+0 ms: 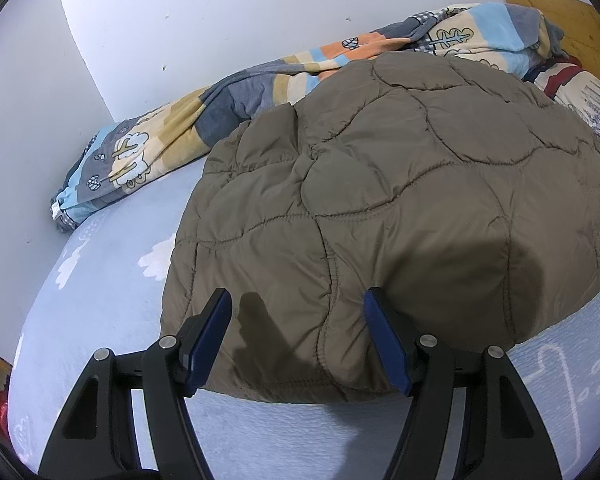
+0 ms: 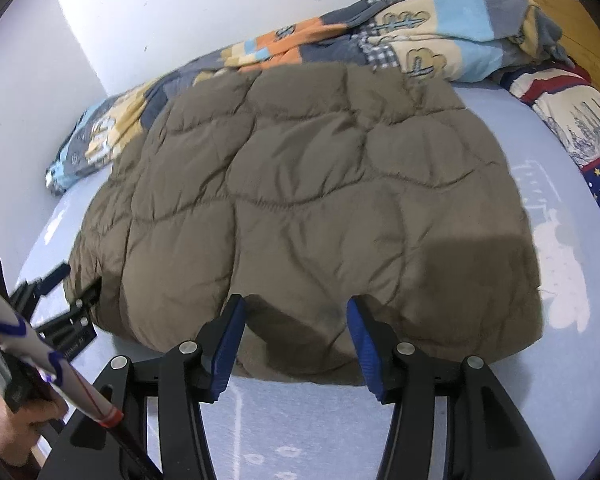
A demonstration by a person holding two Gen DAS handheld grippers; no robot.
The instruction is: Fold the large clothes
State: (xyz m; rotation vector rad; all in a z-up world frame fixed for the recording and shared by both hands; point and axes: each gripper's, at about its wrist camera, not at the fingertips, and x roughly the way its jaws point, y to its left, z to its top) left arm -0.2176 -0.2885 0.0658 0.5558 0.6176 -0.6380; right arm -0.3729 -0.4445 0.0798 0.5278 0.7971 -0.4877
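Observation:
A brown quilted jacket lies spread flat on the light blue bed sheet; in the right wrist view the jacket fills the middle. My left gripper is open over the jacket's near hem, close to its left corner, and its blue pads do not press on the fabric. My right gripper hovers open over the same hem further right, the cloth lying between and under its fingers, ungripped. At that view's left edge the left gripper shows beside the jacket's corner.
A patchwork blanket is bunched along the white wall. A printed pillow and a wooden headboard are at the far right. A person's hand and a white striped cord fill the right wrist view's lower left corner.

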